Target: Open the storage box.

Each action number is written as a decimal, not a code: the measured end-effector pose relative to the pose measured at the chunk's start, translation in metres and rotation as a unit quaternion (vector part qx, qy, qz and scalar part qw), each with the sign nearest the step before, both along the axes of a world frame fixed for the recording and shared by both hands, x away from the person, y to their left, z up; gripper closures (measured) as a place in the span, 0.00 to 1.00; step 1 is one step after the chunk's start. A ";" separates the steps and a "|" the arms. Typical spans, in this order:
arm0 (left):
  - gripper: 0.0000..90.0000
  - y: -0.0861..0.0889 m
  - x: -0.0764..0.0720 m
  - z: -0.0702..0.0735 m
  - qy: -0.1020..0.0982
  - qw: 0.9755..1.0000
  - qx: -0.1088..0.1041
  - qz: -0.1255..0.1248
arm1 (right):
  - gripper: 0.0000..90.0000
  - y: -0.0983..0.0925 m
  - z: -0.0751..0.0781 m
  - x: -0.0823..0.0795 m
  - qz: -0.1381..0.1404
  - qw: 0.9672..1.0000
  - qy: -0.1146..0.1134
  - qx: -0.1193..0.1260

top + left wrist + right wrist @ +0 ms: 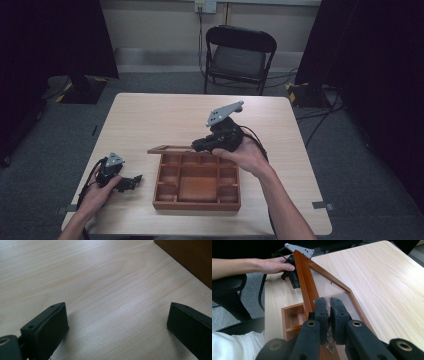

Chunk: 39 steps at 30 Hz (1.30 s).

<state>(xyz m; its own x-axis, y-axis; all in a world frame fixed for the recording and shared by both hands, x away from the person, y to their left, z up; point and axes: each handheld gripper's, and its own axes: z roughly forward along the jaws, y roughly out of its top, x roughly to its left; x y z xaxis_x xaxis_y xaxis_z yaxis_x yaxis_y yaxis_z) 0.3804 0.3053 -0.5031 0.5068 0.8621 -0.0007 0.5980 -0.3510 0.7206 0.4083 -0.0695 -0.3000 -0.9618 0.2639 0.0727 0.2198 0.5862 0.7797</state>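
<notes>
Grey carpet, dark curtains and a black folding chair (239,56) are seen behind a pale wooden table (150,115). On it a reddish-brown wooden box (196,181) is set, divided into small compartments around a larger middle one. Its lid (329,287), a wooden frame around a clear pane, is seen raised at the box's far edge, its long axis running left to right across the table in the high view. The right gripper (329,306) is held above the box's far side by a hand reaching in from the right, its jaws pressed together on the lid's pane. The left gripper (131,182) is rested on the table left of the box, pointed towards it, its jaws spread wide over bare wood.
</notes>
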 end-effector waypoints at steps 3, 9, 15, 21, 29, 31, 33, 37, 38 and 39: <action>0.03 0.000 0.000 0.000 0.000 1.000 0.000 0.000 | 0.94 0.000 0.000 0.000 0.000 1.000 0.000 0.000; 0.03 0.000 0.000 0.000 0.000 1.000 0.000 0.000 | 0.94 0.000 0.000 0.000 0.001 1.000 0.000 0.000; 0.03 0.000 0.000 0.000 0.000 1.000 0.000 0.000 | 0.94 0.000 0.000 0.000 0.001 1.000 0.000 -0.001; 0.03 0.000 0.000 0.000 0.000 1.000 0.000 0.000 | 0.94 0.000 0.000 0.001 0.001 1.000 0.000 -0.001; 0.03 0.000 0.000 0.000 0.000 1.000 0.000 0.000 | 0.94 0.001 0.001 0.001 0.002 1.000 -0.001 -0.003; 0.03 0.000 0.000 0.000 0.000 1.000 0.000 0.000 | 0.94 0.001 0.001 0.001 0.003 1.000 -0.002 -0.004; 0.03 0.000 0.000 0.000 0.000 1.000 0.000 0.000 | 0.94 0.001 0.001 0.001 0.003 1.000 -0.002 -0.004; 0.03 0.000 0.000 0.000 0.000 1.000 0.000 0.000 | 0.94 0.001 0.001 0.001 0.003 1.000 -0.001 -0.004; 0.03 0.000 0.000 0.000 0.000 1.000 0.000 0.000 | 0.94 0.001 0.001 0.001 0.004 1.000 -0.001 -0.004; 0.03 0.000 0.000 0.000 0.000 1.000 0.000 0.000 | 0.94 0.001 0.000 0.000 0.003 1.000 0.000 -0.003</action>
